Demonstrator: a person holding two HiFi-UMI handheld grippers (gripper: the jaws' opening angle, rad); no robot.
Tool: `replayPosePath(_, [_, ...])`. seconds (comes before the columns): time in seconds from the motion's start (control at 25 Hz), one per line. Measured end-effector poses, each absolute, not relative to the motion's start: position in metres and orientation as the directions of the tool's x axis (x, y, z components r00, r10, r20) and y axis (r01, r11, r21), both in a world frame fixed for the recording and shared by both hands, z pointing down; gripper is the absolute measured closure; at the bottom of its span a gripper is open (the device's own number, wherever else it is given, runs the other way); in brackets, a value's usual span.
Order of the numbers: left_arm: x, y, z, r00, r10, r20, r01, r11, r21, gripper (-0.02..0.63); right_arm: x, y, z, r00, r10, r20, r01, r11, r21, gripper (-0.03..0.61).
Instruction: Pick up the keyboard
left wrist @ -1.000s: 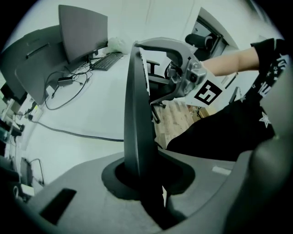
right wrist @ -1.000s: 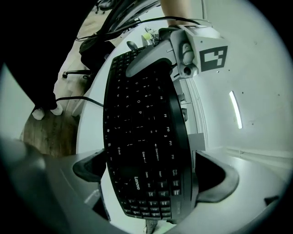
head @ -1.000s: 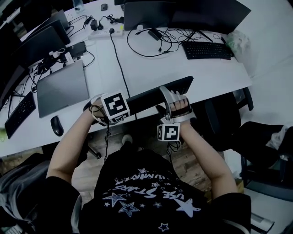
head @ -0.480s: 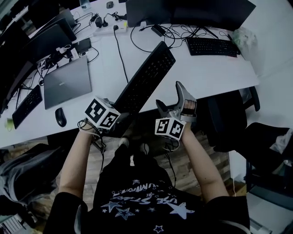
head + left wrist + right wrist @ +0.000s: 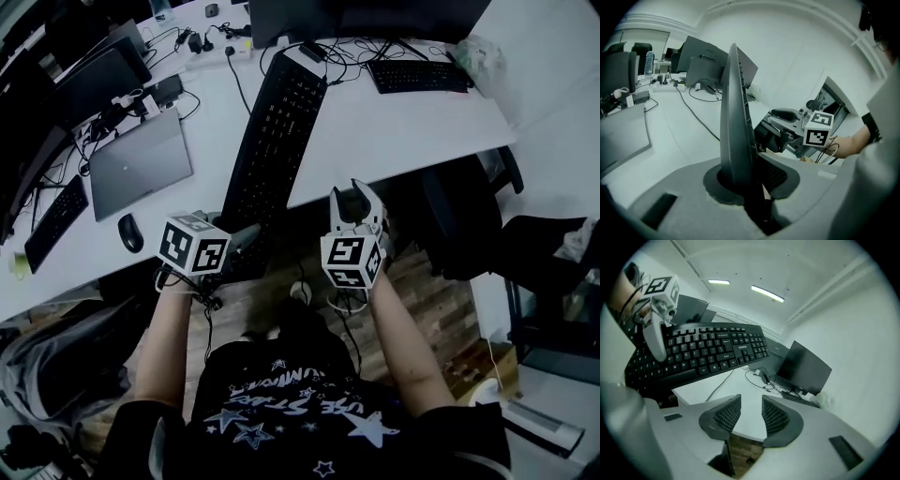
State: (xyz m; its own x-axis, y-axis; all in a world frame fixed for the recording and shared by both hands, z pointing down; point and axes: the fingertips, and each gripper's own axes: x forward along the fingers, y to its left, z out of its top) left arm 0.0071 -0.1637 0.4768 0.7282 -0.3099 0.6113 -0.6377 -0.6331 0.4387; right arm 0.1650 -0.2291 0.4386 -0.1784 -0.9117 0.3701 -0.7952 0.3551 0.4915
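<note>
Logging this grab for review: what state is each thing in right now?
keyboard: lifted off the desk, held by its near end.
left gripper: shut on the keyboard.
right gripper: jaws have just been closing, nothing between them.
laptop: closed, flat on the desk.
monitor: screen dark.

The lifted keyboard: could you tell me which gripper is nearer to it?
Left: the left gripper grips the keyboard; the right gripper, whose jaws have just been closing on nothing, is beside it, apart.

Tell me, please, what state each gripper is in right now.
Left gripper: closed on the keyboard.
Right gripper: open and empty; its jaws have just been closing.
</note>
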Motion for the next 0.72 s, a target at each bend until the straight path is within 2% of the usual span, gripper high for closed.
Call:
replayPosePath(0.08, [-0.002,-0.143,0.476,0.741,-0.294,0.603,-0.623,-0.636,0.455,0.521,0.158,-0.209,0.436,-0.154,-0.918,0.365,-0.829,0.321,0.458,0.476])
replayPosePath(0.16, [-0.013,-0.124,0.478,0.741,-0.289,0.606,-0.619,-0.643,0.450,0.520,0.150,-0.189,0.435,-0.124,-0.925,0.360,-0.847,0.287,0.447,0.569])
replayPosePath(0.36, [-0.032,-0.081,0.480,0.755,-0.290,0.588,-0.598,-0.673,0.435,0.522,0.132,-0.140,0.437,-0.094,-0.921,0.378,-0.904,0.239,0.356,0.571])
replayPosePath(0.72, [-0.058,-0.004,0.476,0.785,-0.273,0.557,-0.549,-0.724,0.418,0.522,0.120,-0.050,0.428,0.006,-0.934,0.357,-0.941,0.116,0.319,0.572])
